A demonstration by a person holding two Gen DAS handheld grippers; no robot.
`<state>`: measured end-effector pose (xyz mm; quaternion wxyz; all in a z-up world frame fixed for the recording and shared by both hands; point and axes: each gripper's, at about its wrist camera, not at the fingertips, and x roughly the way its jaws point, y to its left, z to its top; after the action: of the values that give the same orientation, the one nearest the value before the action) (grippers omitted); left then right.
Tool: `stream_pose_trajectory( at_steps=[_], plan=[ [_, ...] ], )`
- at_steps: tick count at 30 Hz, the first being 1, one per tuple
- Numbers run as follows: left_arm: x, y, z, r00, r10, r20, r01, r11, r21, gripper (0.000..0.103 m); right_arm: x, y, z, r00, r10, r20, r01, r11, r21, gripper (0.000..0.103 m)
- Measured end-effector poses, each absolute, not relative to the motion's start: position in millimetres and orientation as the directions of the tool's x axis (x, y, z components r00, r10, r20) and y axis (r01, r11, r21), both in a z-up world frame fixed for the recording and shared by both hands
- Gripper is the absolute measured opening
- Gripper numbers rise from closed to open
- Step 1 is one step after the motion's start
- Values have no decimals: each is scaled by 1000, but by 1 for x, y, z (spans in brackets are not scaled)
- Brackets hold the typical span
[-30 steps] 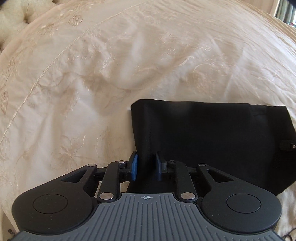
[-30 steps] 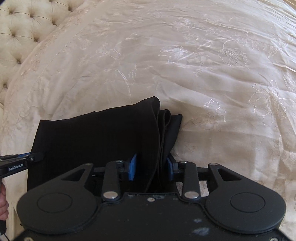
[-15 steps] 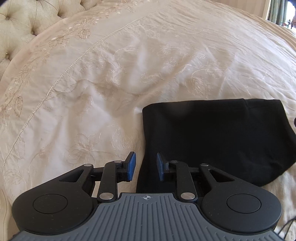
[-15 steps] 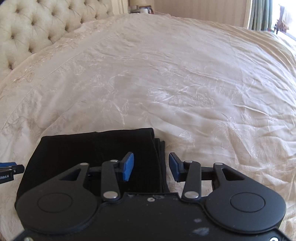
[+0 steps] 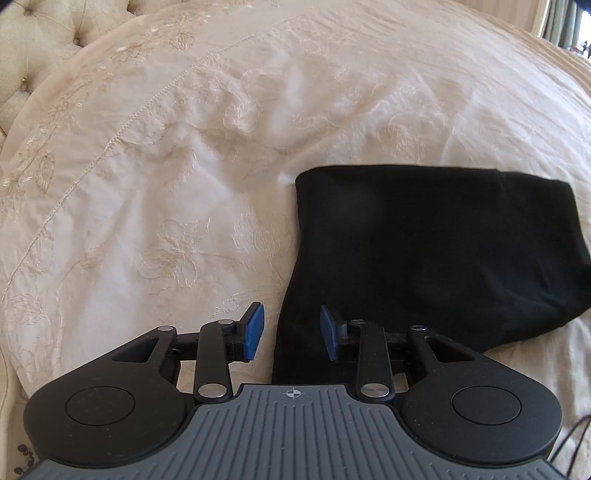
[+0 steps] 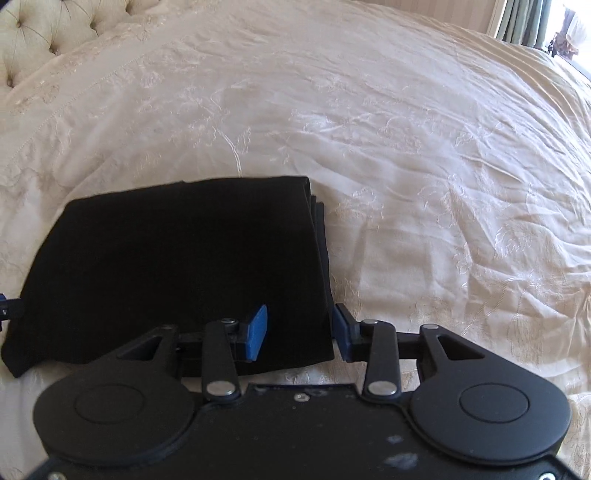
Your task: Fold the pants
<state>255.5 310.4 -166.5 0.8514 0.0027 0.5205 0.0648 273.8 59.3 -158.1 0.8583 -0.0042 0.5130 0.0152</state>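
Note:
Black pants (image 5: 424, 251) lie folded into a flat rectangle on the cream bedspread (image 5: 184, 166). My left gripper (image 5: 291, 321) hovers over their left edge. Its jaws are opening, and the blue pads (image 5: 253, 332) stand clear of the cloth below. In the right wrist view the pants (image 6: 177, 266) show stacked layers along their right edge. My right gripper (image 6: 299, 328) is open above that edge, and its pads (image 6: 258, 332) touch nothing. The tip of the left gripper (image 6: 7, 308) peeks in at the far left of that view.
The embroidered bedspread (image 6: 406, 147) stretches wide beyond and beside the pants. A tufted headboard (image 6: 55, 29) stands at the upper left. Curtains and a window (image 6: 517, 22) are at the upper right. A thin cable (image 5: 576, 443) hangs at the lower right.
Both grippers have let go of the pants' edges, spread their jaws and lifted back from the cloth. The raised folds on the right have settled flat.

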Motion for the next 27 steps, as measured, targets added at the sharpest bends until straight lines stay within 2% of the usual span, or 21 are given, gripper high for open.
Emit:
stream_pose_trajectory(
  at_steps=[5,8,12,16,27],
  plan=[
    [233,297,-128,512,138,-848,-140,987,77,34,252,64,-120,513,-5,-858,-22,1000,-19,46],
    [218,283,-111,512,121,-850,-151,987,50,40,241,68,-107,487,-20,-873,-48,998,-50,46],
    [198,258,-97,512,136,-848,-151,986,67,44,221,66,-91,451,38,-892,-85,996,0,46],
    [180,238,-86,523,164,-836,-158,983,94,53,201,61,-78,448,74,-891,-67,997,49,47],
    [144,205,-70,505,185,-843,-157,980,121,55,161,41,-62,448,109,-888,-48,994,98,48]
  ],
)
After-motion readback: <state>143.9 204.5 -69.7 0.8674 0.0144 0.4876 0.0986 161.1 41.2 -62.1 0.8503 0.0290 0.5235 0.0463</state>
